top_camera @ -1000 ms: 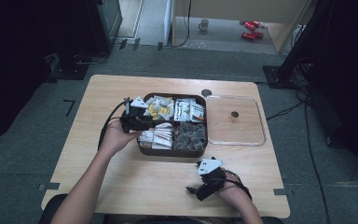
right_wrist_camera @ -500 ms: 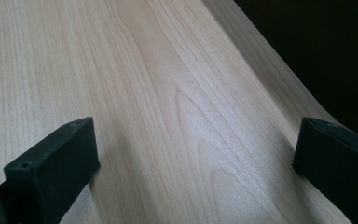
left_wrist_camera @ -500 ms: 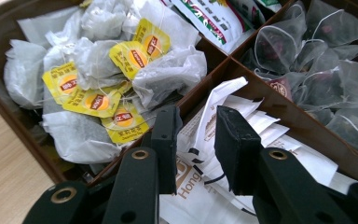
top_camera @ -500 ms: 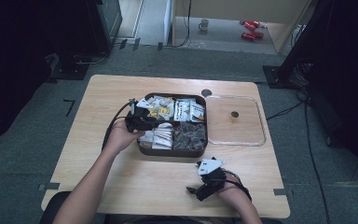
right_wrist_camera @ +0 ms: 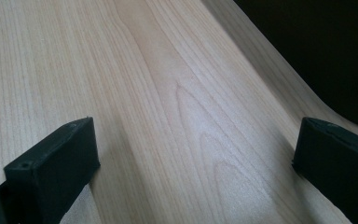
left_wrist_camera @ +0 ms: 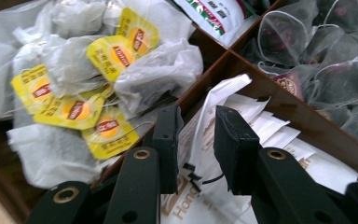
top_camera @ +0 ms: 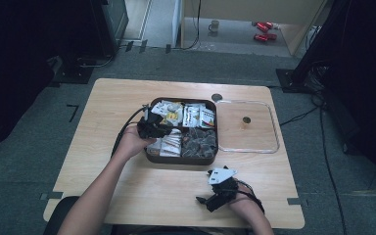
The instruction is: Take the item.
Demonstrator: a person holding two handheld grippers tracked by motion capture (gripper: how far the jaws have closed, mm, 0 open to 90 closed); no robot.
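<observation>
- My left gripper [left_wrist_camera: 195, 140] is down in the compartment of white paper sachets [left_wrist_camera: 242, 116], at the lower left of the brown divided box [top_camera: 182, 157] in the high view; one sachet's edge stands up between my jaws.
- Those jaws have just been closing and now stand narrow around that edge. I cannot tell whether the pads press on it yet, so I judge the pick begun, not finished.
- Nothing has been lifted out so far: the yellow-tagged tea bags [left_wrist_camera: 74, 84] fill the neighbouring compartment at upper left of the left gripper view, and the clear lid [top_camera: 247, 126] lies off to the box's right with no sachet on it.
- Left to do, as I judge: pinch firmly, lift, and carry the sachet out.
- My right gripper [top_camera: 219, 195] rests at the bottom of the high view, jaws spread wide over the bare wooden surface [right_wrist_camera: 168, 116], holding nothing.
- Against the earlier frames, my left hand has shifted right and lower, from the box's left rim into the sachet compartment; my right has not moved.
</observation>
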